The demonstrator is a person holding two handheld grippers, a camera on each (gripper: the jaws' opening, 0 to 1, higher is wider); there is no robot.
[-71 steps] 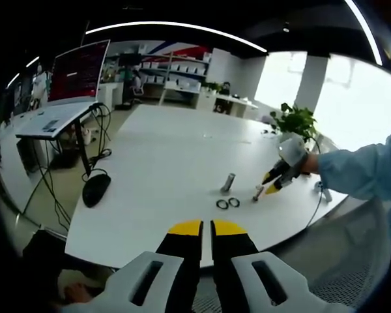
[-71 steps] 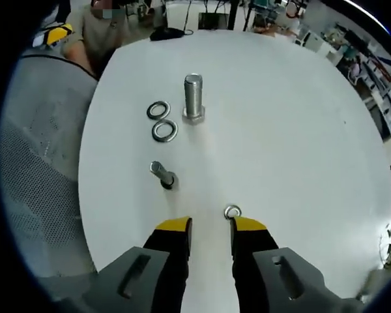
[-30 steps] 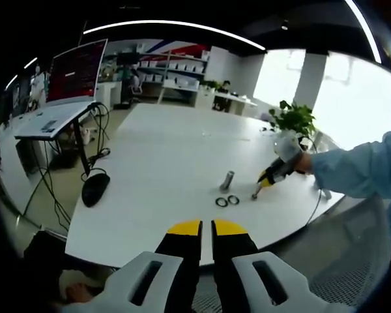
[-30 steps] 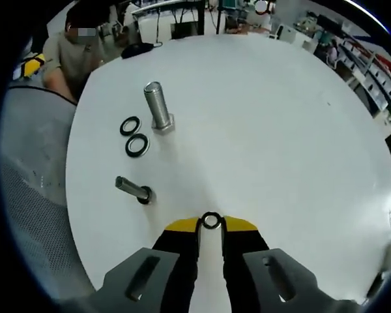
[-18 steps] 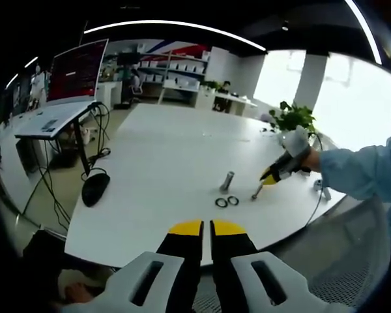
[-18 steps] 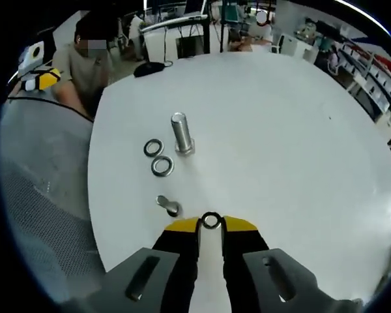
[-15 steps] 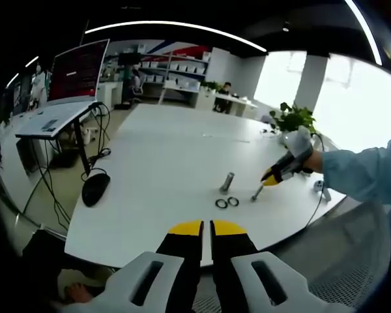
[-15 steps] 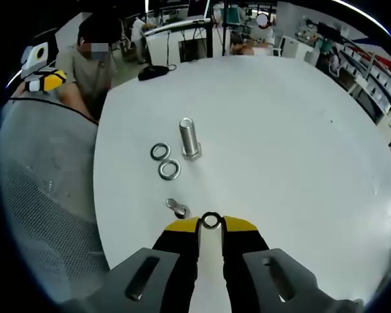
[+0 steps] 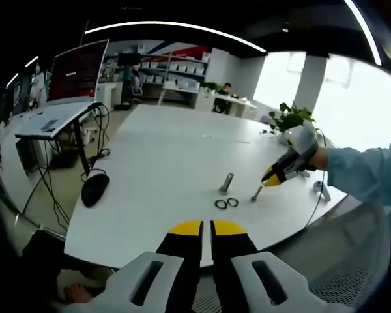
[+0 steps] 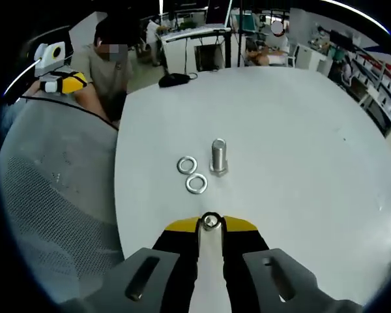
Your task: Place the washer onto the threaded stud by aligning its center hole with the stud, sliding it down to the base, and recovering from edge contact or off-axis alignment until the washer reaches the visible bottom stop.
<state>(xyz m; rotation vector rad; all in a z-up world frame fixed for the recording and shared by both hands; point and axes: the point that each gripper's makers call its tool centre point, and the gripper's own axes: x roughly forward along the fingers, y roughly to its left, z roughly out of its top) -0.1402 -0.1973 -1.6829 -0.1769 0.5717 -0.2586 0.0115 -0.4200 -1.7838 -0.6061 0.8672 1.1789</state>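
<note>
washer (image 10: 211, 221) in right gripper (image 10: 211, 226), over stud (image 9: 255, 193)

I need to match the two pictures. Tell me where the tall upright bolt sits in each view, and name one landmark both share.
Left gripper view: the tall bolt stands right of centre on the white table, just beyond the two loose washers.
Right gripper view: the tall bolt stands near centre, just right of the two loose washers.
Shared landmark: the two loose washers.

I was working in an open-plan office or lab: a big white table (image 9: 163, 156), a desk with a large monitor (image 9: 78, 68), shelving (image 9: 176, 68), a potted plant (image 9: 292, 119) and a mesh chair (image 10: 45, 215).
</note>
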